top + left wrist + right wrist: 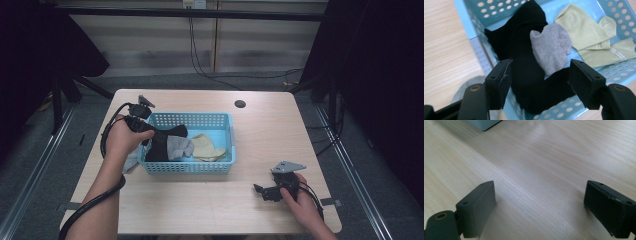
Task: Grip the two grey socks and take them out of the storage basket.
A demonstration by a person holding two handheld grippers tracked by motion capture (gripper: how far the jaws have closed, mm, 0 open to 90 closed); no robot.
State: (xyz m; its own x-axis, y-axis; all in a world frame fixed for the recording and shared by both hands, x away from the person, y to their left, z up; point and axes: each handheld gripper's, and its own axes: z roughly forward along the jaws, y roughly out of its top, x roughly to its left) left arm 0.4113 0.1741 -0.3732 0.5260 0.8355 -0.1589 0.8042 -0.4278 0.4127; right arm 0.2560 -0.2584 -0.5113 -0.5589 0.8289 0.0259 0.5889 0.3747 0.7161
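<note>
A light blue perforated basket (192, 167) stands mid-table. In it lie a black sock (162, 142), a small grey sock (179, 147) on top of it, and pale yellow-green socks (207, 147) to the right. The black sock (524, 50) drapes over the basket's wall (476, 50). My left gripper (152, 134) hovers at the basket's left end, open, its jaws standing apart on either side of the black sock (540, 82) with the pads clear of it. My right gripper (260, 190) rests low over the bare table at the front right, open and empty (540, 207).
Another grey sock (131, 161) lies on the table outside the basket's left wall, under my left hand. A dark round hole (240, 104) sits in the tabletop behind the basket. The wooden table (536, 157) stretches ahead of the right gripper, with the basket's corner (484, 123) beyond.
</note>
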